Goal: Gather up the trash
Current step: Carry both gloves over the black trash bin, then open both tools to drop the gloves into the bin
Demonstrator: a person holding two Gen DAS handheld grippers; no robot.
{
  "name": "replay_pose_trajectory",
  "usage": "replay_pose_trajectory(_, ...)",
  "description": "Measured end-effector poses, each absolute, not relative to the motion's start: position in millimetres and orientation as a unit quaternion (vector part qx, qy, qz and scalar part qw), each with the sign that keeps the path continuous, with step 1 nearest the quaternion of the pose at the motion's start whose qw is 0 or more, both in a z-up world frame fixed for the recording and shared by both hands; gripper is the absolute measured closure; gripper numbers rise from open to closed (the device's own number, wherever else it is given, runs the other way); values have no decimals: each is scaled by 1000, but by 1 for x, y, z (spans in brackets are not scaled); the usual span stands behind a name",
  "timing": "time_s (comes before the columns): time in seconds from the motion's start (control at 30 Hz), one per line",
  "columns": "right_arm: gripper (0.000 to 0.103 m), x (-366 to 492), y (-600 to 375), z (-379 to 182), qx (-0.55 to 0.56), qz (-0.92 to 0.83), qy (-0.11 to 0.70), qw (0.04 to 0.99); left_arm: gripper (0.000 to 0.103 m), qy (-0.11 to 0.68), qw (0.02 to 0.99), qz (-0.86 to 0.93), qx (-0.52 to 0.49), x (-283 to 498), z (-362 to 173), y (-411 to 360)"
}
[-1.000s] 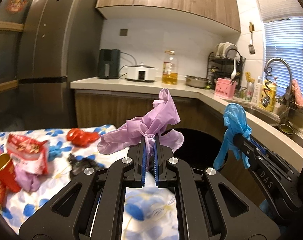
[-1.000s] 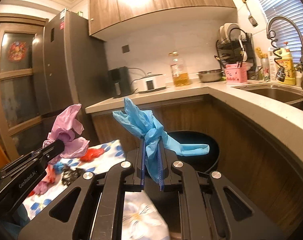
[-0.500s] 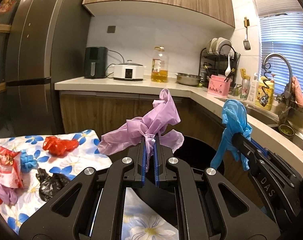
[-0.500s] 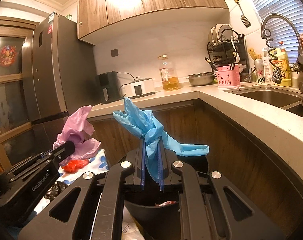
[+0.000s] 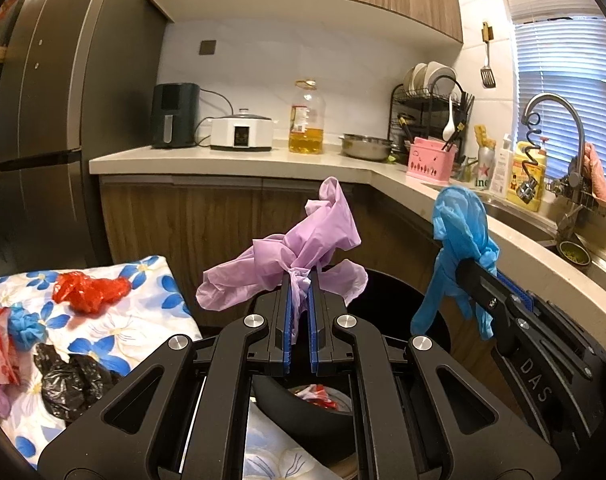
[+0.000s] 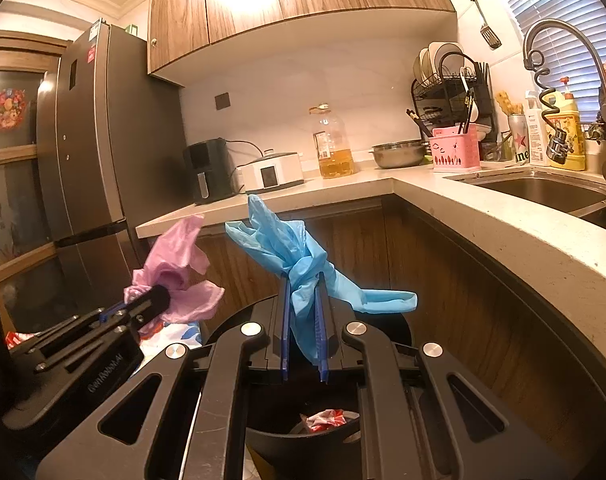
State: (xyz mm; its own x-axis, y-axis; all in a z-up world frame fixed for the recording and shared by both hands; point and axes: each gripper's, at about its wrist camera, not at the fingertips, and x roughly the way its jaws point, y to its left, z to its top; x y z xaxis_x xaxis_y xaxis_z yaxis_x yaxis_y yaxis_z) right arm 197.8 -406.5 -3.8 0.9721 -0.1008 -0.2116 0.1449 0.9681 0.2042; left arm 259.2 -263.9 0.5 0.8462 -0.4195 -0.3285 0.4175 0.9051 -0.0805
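Hand-held gripper, left (image 5: 299,300): your jaws are clamped on a crumpled purple glove (image 5: 303,248). Hand-held gripper, right (image 6: 305,292): pinched on a knotted blue glove (image 6: 299,252). Both loads hang above the black bin (image 6: 303,436), just beside each other; its rim sits under your fingers and some red-and-white wrapper (image 6: 329,418) already lies inside.

Step in hand, as judged: carry-to-bin, about at the drop point.

Next move calls for spreading both pairs of jaws over the opening; thin film may cling to the pads, so shake if needed.

Remaining on the flowered desk (image 5: 143,320): red bag (image 5: 89,286), black bag (image 5: 73,380).
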Motion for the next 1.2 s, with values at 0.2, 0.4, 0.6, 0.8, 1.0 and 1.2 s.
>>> replay_pose_trajectory(0.2,90,203,-408,-4,108,-58,97,988,97,181,958,-223,-5,270,-6,-270)
replay_pose_trajectory(0.4,90,209,-414,-7,115,-58,99,987,97,189,956,-227,-6,279,-12,-273)
replay_pose_trajectory(0.6,84,212,-415,-8,120,-59,100,986,97,192,953,-233,-9,283,-16,-275)
replay_pose_trajectory(0.8,76,213,-419,-8,127,-63,101,985,91,201,951,-234,-9,289,-20,-277)
replay_pose_trajectory(1.0,66,207,-423,-8,136,-72,98,983,71,205,949,-239,-12,291,-23,-277)
replay_pose_trajectory(1.2,57,203,-421,-8,138,-73,102,983,46,200,952,-230,-19,286,-24,-266)
